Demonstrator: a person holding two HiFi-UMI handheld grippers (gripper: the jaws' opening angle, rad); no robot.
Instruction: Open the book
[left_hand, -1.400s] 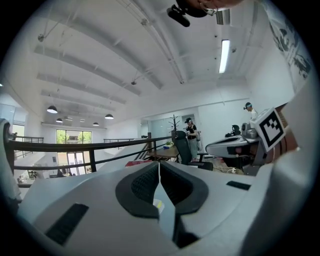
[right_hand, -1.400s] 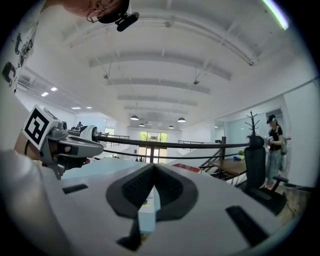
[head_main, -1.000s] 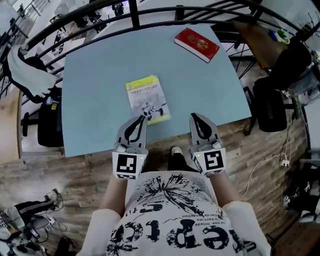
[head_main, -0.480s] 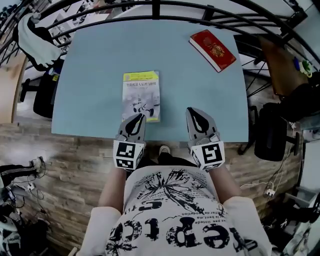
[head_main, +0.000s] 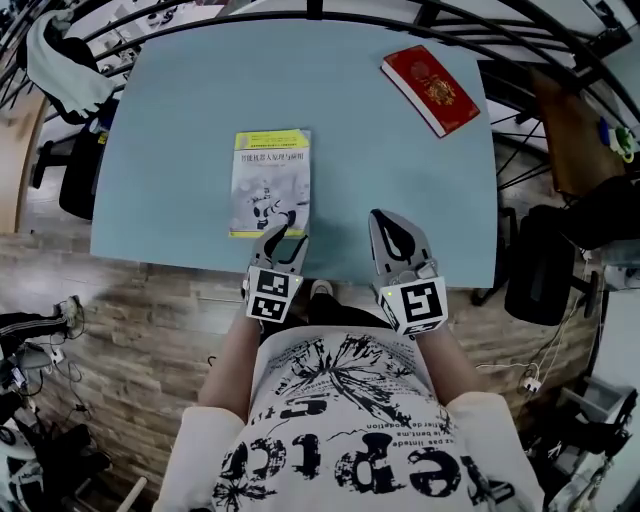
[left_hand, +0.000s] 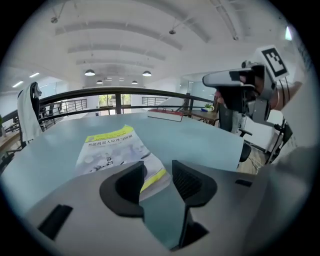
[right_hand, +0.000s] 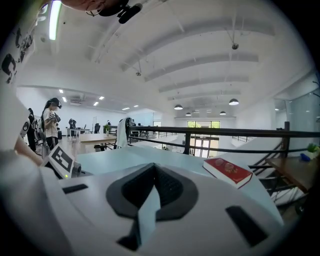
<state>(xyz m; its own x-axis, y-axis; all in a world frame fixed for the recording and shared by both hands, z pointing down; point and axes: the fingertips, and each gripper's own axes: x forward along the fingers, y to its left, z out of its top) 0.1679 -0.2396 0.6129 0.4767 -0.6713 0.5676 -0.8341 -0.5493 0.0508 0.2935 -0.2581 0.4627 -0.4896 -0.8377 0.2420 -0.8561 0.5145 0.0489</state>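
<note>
A closed book with a yellow-and-white cover (head_main: 270, 180) lies flat on the pale blue table (head_main: 200, 90), near its front edge. My left gripper (head_main: 283, 235) hangs low at the book's near right corner. Its jaws are opening, and the yellow corner of the book (left_hand: 112, 147) shows in the gap without either pad touching it (left_hand: 157, 180). My right gripper (head_main: 392, 225) hovers over the table's front edge to the right of the book, with its fingertips together and nothing held (right_hand: 154, 187).
A red book (head_main: 430, 88) lies at the table's far right corner (right_hand: 227, 171). A black railing (head_main: 330, 20) curves behind the table. Office chairs (head_main: 545, 260) stand at both sides, one draped with a white cloth (head_main: 65, 65). Wooden floor lies below the front edge.
My left gripper has sunk toward the table at the book's near corner, and its jaws have parted. The right gripper has shifted slightly forward, still shut.
</note>
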